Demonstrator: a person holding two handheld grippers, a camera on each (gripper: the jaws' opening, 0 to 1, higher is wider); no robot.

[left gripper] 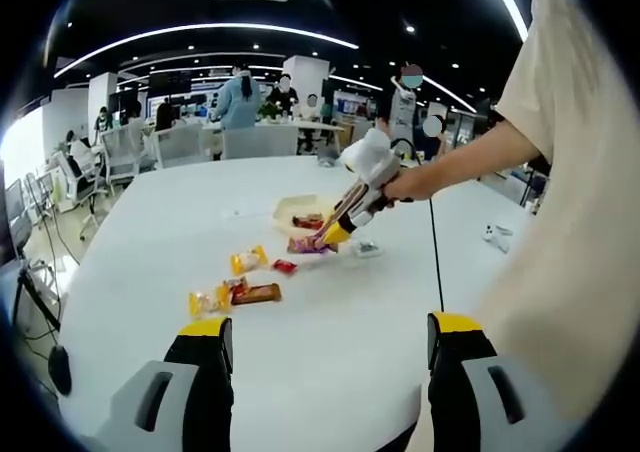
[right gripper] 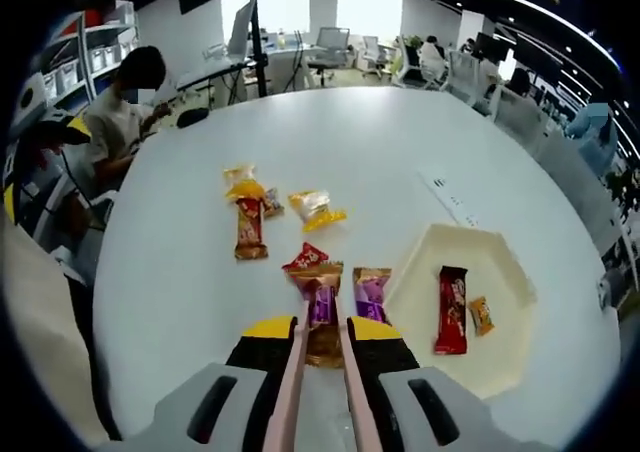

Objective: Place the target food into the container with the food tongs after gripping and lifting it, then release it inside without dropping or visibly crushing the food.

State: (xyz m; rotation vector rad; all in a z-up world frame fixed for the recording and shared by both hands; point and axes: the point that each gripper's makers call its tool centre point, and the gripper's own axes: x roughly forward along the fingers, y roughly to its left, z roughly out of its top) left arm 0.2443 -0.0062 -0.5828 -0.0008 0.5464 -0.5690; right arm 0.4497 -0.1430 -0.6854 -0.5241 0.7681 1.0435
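Note:
My right gripper [right gripper: 322, 330] is shut on pink food tongs [right gripper: 293, 372], whose arms run forward and close around a purple and brown snack packet [right gripper: 322, 308]. I cannot tell whether the packet is off the table. A second purple packet [right gripper: 372, 292] and a red one [right gripper: 305, 257] lie close by. The cream container [right gripper: 500, 357] at the right holds a dark red bar [right gripper: 450, 312] and a small orange piece [right gripper: 481, 315]. In the left gripper view, the right gripper [left gripper: 352, 204] reaches down beside the container [left gripper: 290, 206]. My left gripper [left gripper: 330, 327] hangs open over bare table.
More wrapped snacks lie on the white table [right gripper: 180, 302]: yellow packets [right gripper: 243, 182] [right gripper: 318, 209] and a brown bar [right gripper: 250, 234]. A cable [left gripper: 434, 252] and a small white object [left gripper: 497, 235] lie at the right. A person sits at the table's edge [right gripper: 120, 122].

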